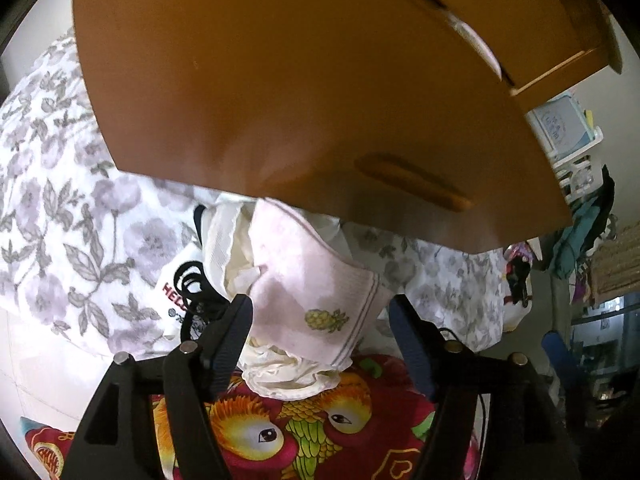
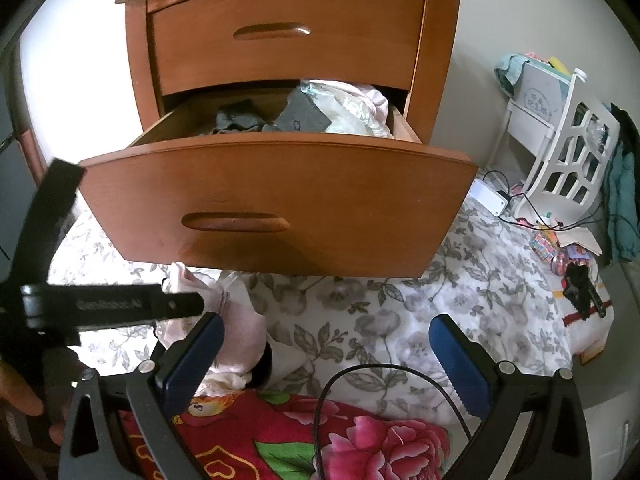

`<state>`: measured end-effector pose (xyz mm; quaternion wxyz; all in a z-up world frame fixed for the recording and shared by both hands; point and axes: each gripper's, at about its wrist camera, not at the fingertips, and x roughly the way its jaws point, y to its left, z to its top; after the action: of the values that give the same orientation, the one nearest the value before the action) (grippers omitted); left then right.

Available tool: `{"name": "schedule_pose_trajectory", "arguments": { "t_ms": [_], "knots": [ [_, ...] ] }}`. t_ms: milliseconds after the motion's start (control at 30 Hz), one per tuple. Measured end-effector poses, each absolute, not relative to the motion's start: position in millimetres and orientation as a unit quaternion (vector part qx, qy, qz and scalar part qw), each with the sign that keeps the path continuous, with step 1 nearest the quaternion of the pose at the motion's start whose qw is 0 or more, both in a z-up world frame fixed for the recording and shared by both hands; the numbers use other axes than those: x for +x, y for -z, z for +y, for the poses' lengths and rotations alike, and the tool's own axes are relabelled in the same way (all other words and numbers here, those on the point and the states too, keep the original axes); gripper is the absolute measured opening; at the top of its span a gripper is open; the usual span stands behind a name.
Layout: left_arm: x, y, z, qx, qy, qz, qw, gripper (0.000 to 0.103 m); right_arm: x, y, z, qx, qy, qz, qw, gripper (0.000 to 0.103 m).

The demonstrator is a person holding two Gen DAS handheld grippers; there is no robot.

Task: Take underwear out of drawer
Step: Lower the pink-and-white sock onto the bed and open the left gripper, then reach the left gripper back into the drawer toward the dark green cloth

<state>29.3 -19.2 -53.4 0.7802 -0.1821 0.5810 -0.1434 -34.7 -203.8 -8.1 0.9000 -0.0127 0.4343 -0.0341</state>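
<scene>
The left gripper [image 1: 320, 316] has its fingers spread, and the pink underwear [image 1: 312, 280] lies between them without either pad pressing on it. The right gripper [image 2: 326, 364] also has its fingers spread wide, with nothing between them but the flowered sheet [image 2: 380, 312] below.

The pink underwear rests on a small heap of clothes on the bed, just under the overhanging front of the open drawer [image 2: 280, 208]. Its long axis runs from far left to near right in the left wrist view: the far end tucks under the drawer front, and the near end, with a striped band and a small pineapple print [image 1: 322, 319], points toward the right finger. A cream garment [image 1: 288, 376] lies bunched beneath it, and a white piece with red letters and black cord [image 1: 188, 284] sits to its left. A red blanket with bright birds [image 1: 304, 428] covers the near edge.

The left wrist view shows the print and the layers of the heap, but only the outside of the drawer. The right wrist view looks into the drawer, where grey, pale green and pink clothes [image 2: 320, 108] remain, and shows the closed drawer [image 2: 280, 36] above. There the heap is half hidden behind the left gripper and the right gripper's left finger [image 2: 192, 356]. A white shelf [image 2: 568, 144] stands far right.
</scene>
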Motion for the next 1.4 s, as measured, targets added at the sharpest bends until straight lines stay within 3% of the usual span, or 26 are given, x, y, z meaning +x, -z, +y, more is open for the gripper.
{"name": "schedule_pose_trajectory", "arguments": {
  "t_ms": [333,400,433,867,1400],
  "knots": [
    [26.6,36.0,-1.2,-0.173,0.101,0.561,0.803,0.073,-34.1,9.6,-203.8,-0.011,0.034,0.437,0.899,0.103],
    [24.5,33.4,2.0,-0.169,0.094,0.552,0.811,0.095,-34.2,9.5,-203.8,-0.011,0.034,0.437,0.899,0.103],
    [23.6,32.5,3.2,-0.168,0.092,0.547,0.815,0.098,-34.5,9.2,-203.8,-0.011,0.035,0.436,0.899,0.103],
    [14.4,11.8,4.8,-0.137,0.081,0.520,0.839,0.099,-35.2,7.2,-205.4,-0.006,0.035,0.433,0.901,0.103],
    [2.8,-68.6,5.6,-0.109,0.100,0.423,0.894,0.099,-23.0,1.8,-219.0,0.018,0.044,0.407,0.912,0.103]
  ]
}}
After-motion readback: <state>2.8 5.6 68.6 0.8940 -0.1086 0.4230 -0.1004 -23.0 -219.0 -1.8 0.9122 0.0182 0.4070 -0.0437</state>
